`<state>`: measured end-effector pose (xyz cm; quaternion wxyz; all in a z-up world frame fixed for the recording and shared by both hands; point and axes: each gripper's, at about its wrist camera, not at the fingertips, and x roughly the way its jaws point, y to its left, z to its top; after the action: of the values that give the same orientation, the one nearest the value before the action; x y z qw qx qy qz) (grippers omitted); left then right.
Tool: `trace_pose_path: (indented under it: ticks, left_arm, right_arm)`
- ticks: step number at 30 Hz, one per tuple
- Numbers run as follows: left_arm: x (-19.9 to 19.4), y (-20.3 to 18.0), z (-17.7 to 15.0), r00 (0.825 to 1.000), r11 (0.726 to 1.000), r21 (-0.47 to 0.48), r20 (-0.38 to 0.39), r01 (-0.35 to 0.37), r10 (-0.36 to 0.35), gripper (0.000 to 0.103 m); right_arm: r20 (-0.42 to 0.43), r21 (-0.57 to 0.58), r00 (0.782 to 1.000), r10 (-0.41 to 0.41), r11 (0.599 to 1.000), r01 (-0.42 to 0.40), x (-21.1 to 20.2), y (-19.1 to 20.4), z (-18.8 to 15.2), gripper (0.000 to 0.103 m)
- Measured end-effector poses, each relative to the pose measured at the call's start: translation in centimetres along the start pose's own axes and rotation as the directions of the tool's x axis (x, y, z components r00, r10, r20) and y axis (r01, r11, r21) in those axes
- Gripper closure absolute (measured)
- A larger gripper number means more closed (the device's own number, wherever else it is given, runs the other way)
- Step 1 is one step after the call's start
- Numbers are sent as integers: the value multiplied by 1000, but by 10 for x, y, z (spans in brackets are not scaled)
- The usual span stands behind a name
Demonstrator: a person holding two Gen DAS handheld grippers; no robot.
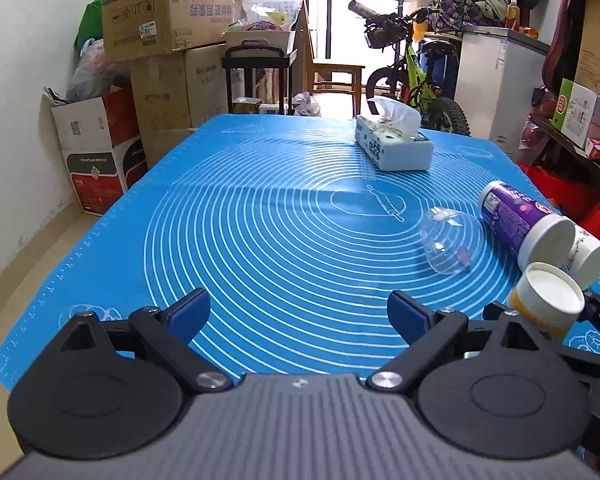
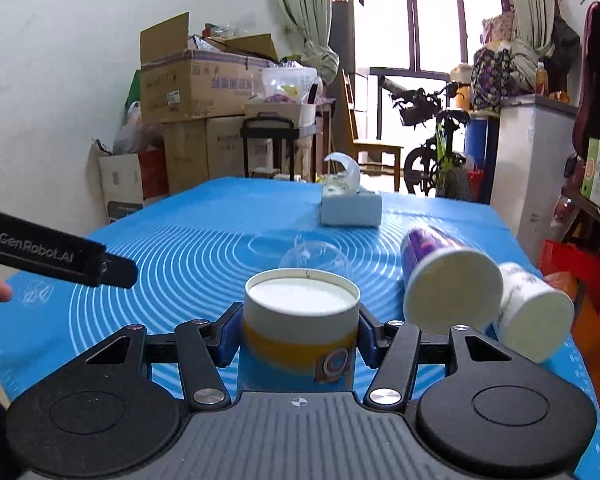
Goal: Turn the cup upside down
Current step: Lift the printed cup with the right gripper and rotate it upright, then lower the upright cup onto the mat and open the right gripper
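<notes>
Blue silicone mat (image 1: 260, 216) covers the desk beneath my left claw (image 1: 299, 314), whose blue-padded fingers (image 1: 190, 312) stand wide apart with nothing between them. At the far right of this left wrist view, the paper cup (image 1: 550, 300) with the yellow band is gripped by my right claw, white base toward the lens. Behind it a purple cup (image 1: 520, 224) and a white cup (image 1: 588, 256) lie on their sides, touching; a clear plastic dome (image 1: 450, 240) rests just beside them, a tissue box (image 1: 394, 146) farther back.

From the right wrist, my right claw (image 2: 300, 330) is closed tight on the paper cup (image 2: 300, 320), pads pressing both sides, its flat white bottom facing up, above the mat (image 2: 188, 240). The left tool's black arm (image 2: 56, 258) reaches in at left.
</notes>
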<state>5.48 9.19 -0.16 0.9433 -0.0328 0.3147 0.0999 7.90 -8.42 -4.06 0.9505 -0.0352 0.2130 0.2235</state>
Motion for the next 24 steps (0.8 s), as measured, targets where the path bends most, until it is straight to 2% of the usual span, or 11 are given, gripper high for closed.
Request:
trace_pose_path:
  ticks: [3, 5, 7, 11, 19, 24]
  left_arm:
    - [0, -3, -4, 1000, 1000, 9, -5, 9, -9, 8]
    - [-2, -3, -6, 1000, 1000, 10, -4, 17, -17, 8]
    - [-6, -3, -8, 1000, 1000, 8, -1, 26, -26, 8]
    - [-18, -5, -12, 999, 999, 23, 10, 39, -40, 8]
    - [-51, -18, -41, 996, 994, 52, 2, 93, -93, 8]
    - [-69, -26, -59, 994, 988, 108, -10, 112, -111, 8]
  right_arm:
    - [-14, 7, 1000, 7, 1000, -7, -10, 0, -9, 43]
    - [-23, 2, 1000, 2, 1000, -2, -13, 1, -9, 38]
    - [-28, 12, 1000, 1, 1000, -1, -18, 1, -8, 23]
    - [-10, 54, 1000, 5, 999, -4, -41, -6, -7, 6]
    - [-94, 164, 995, -29, 985, 45, -96, -22, -23, 5]
    - [-132, 158, 988, -78, 983, 99, -119, -23, -39, 5]
